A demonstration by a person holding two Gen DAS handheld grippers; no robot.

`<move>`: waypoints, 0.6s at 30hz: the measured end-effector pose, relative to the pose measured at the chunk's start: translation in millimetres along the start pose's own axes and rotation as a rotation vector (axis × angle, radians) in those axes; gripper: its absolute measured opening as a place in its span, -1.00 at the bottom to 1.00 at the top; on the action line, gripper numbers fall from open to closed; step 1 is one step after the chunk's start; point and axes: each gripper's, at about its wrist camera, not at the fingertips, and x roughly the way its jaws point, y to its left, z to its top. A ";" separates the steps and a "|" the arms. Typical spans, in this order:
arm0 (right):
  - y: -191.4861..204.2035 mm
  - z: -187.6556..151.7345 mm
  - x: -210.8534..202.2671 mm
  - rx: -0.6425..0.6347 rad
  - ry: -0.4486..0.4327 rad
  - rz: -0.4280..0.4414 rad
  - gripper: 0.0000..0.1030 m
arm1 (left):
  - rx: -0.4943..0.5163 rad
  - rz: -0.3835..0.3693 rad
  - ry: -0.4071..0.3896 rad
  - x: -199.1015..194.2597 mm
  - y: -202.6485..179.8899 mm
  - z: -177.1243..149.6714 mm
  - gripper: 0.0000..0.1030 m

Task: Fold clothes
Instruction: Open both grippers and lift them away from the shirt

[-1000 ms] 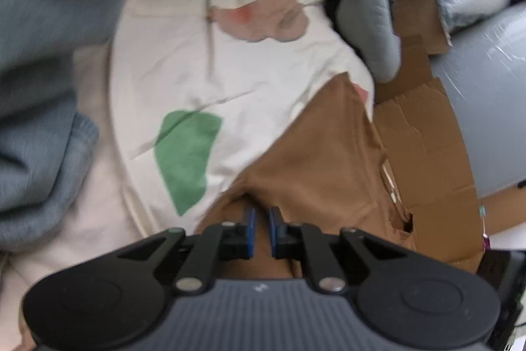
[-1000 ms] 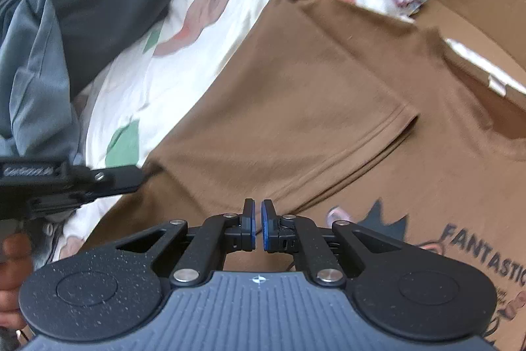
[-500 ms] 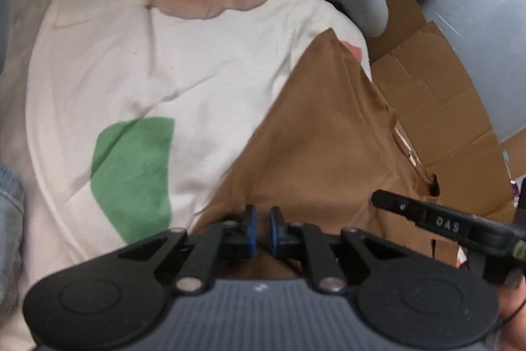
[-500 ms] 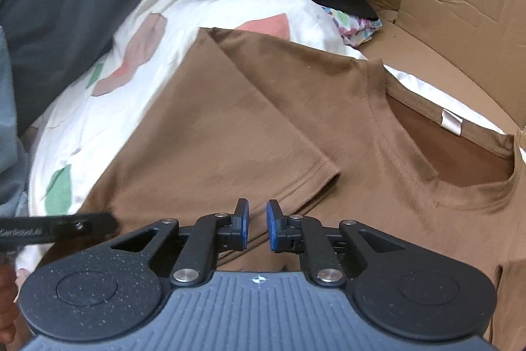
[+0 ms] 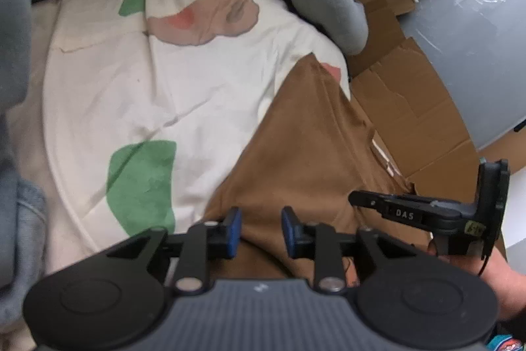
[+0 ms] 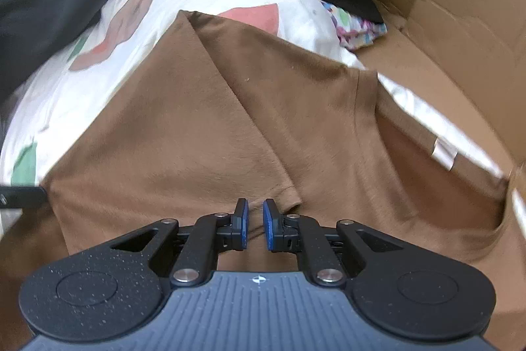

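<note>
The brown cotton T-shirt [image 6: 203, 127] lies on the cream patterned bedsheet [image 5: 184, 94], one side panel folded inward, collar toward the bed's right edge by the cardboard box [image 6: 460, 22]; the left gripper [image 5: 260, 231] is opening, jaws apart over the cloth, pinching nothing; the right gripper [image 6: 254, 224] is opening too, empty; this fold looks just released; next, probably grasp the opposite side.

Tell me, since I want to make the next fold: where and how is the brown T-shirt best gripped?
Probably at the folded-in sleeve's hem corner of the brown T-shirt, just ahead of the opening right gripper. That edge lies loose on top, so come from the near side, one finger slid under it.
</note>
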 end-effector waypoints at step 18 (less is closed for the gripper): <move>-67.3 -60.7 -66.4 -0.288 0.102 -0.003 -0.48 | 0.071 0.156 0.041 -42.5 -12.9 -27.0 -0.13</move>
